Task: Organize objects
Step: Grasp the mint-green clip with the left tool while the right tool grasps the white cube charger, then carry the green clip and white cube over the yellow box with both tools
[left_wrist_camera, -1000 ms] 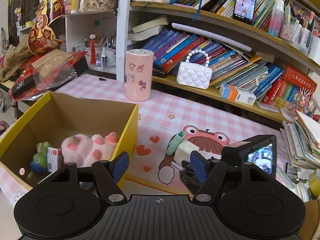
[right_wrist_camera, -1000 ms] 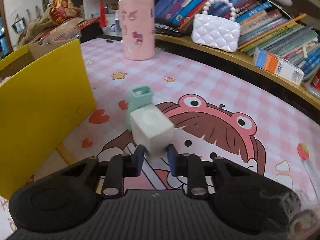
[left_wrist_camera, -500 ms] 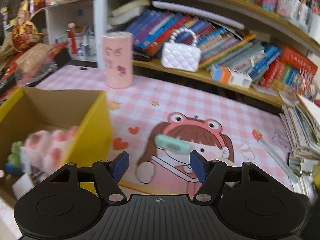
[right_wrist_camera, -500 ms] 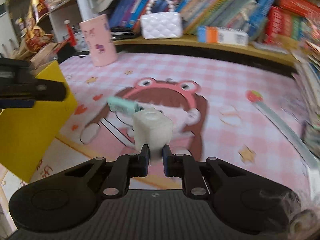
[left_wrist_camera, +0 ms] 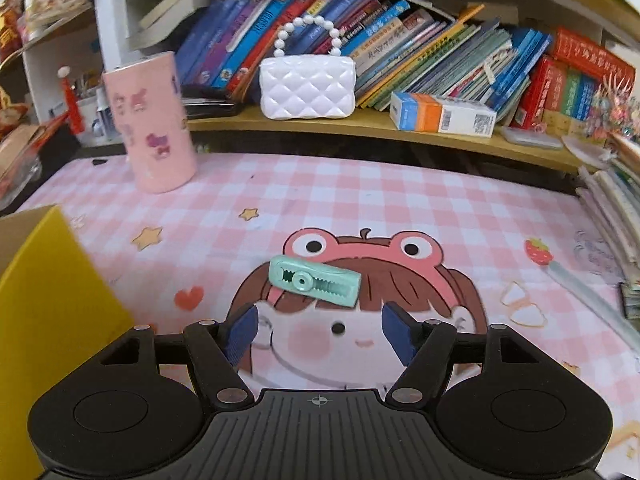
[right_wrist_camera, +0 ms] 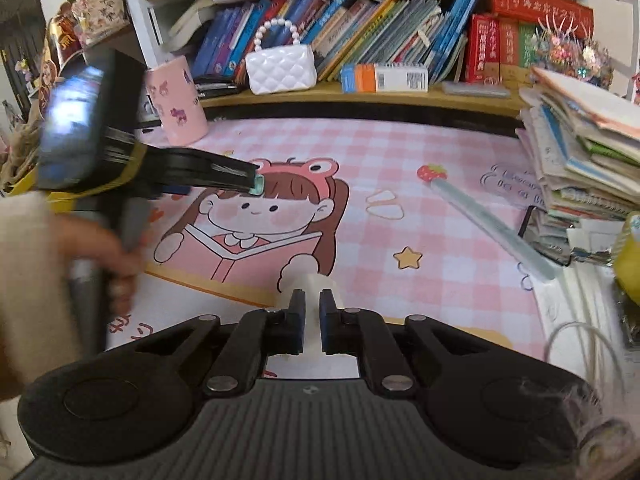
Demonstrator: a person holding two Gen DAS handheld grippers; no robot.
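Observation:
A mint-green clip (left_wrist_camera: 315, 286) lies flat on the pink cartoon mat (left_wrist_camera: 360, 200). My left gripper (left_wrist_camera: 320, 320) hovers just short of it, with its jaws opening and nothing between the blue pads. The right wrist view shows that left gripper (right_wrist_camera: 252, 178) from the side, held by a hand (right_wrist_camera: 100, 252), its tip over the clip (right_wrist_camera: 259, 185). My right gripper (right_wrist_camera: 310, 304) is shut on a small white block (right_wrist_camera: 308, 282), held above the mat's near edge. The yellow cardboard box (left_wrist_camera: 48, 300) stands at the left.
A pink cup (left_wrist_camera: 150, 120) stands at the mat's back left. The low shelf behind holds a white quilted purse (left_wrist_camera: 307, 84), an orange-and-blue carton (left_wrist_camera: 440, 114) and rows of books. A stack of books (right_wrist_camera: 580, 152) and a strawberry-topped stick (right_wrist_camera: 492, 220) lie at the right.
My left gripper swung right, away from the yellow box, and sank toward the green clip. My right gripper carried the white block right and away from the clip.

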